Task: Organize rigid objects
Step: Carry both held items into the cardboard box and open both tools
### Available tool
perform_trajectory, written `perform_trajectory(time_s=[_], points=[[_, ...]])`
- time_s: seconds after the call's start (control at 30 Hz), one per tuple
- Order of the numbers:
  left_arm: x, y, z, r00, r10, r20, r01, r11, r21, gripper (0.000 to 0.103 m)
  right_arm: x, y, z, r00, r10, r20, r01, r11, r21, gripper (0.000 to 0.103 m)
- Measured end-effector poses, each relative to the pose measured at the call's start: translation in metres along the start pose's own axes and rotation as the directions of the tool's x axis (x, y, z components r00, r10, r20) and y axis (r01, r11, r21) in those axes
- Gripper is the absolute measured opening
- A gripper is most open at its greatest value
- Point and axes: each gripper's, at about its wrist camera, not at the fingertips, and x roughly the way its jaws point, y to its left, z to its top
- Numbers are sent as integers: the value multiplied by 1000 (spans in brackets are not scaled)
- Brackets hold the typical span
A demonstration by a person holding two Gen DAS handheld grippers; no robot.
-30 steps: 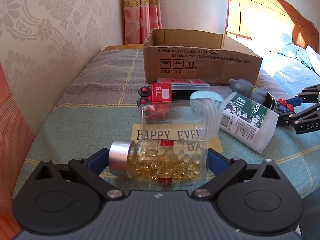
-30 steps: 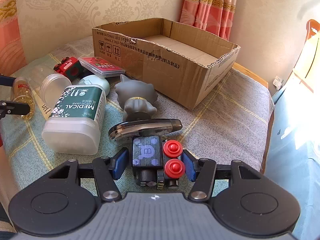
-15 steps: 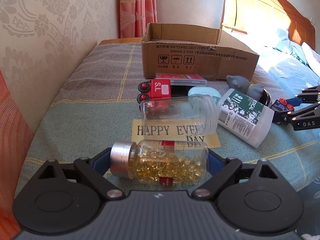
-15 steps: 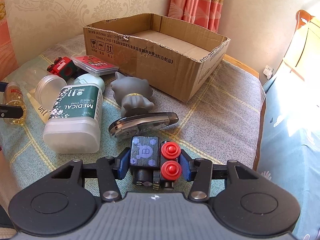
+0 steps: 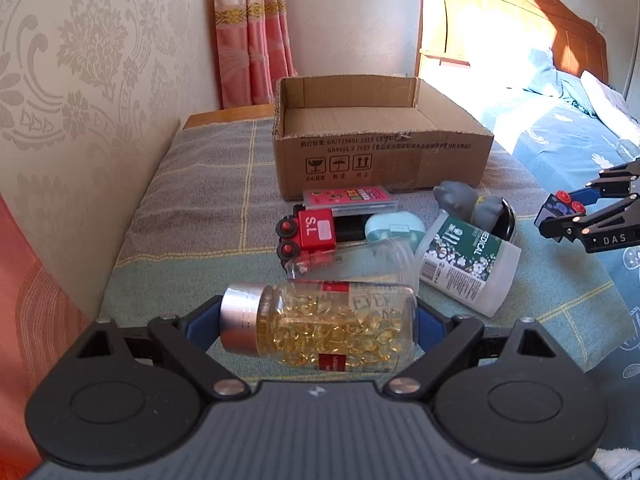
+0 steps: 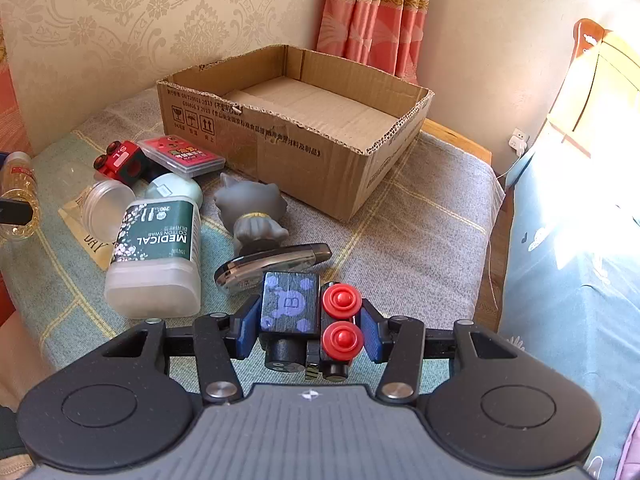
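My left gripper [image 5: 318,326] is shut on a clear bottle of yellow capsules [image 5: 320,328] with a silver cap, held sideways above the bed. My right gripper [image 6: 306,330] is shut on a black toy car [image 6: 310,320] with red wheels and purple spots, lifted above the blanket; it also shows in the left wrist view [image 5: 560,212]. An open, empty cardboard box [image 5: 380,140] stands behind the pile, also in the right wrist view [image 6: 296,128].
On the blanket lie a red toy truck [image 5: 308,232], a pink flat case [image 5: 346,198], a mint case [image 5: 394,228], a clear jar [image 5: 352,264], a medical swab bottle [image 6: 158,252], a grey figurine [image 6: 252,208] and a dark oval gadget [image 6: 272,262]. Wall at left.
Both grippers have risen with their objects. The capsule bottle and the toy car are lifted higher off the blanket, and the inside of the box now shows.
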Motion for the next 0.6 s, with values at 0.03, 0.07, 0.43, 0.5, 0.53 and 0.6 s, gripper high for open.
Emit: perform_trajectory(time_s=[0.03,0.07,0.43,0.5,0.53,0.6], points=[[-2,0,7,1000,-5,11,4,1000,5,93,-3,0,4,1000,0,9,0,1000,2,55],[-3,0,14,1000,-6,21,6,1000,8,93,-6,-1,9,1000,1,19,-1,1000,1,55],[19,-3,114,987,-18,163,14,1000,25,93,-23,-5,71,989,16,149,-11,999,-30,55],[32,-5,135,985,-29,170,25,999,26,93,-22,-6,81,986,20,166,-15,999,-31,55],[40,-5,144,985,-29,169,27,999,17,93,-20,-8,87,985,24,173,-18,999,-33,55],[55,-7,160,987,-29,155,27,1000,17,93,-16,-10,96,983,28,181,-24,999,-25,55]])
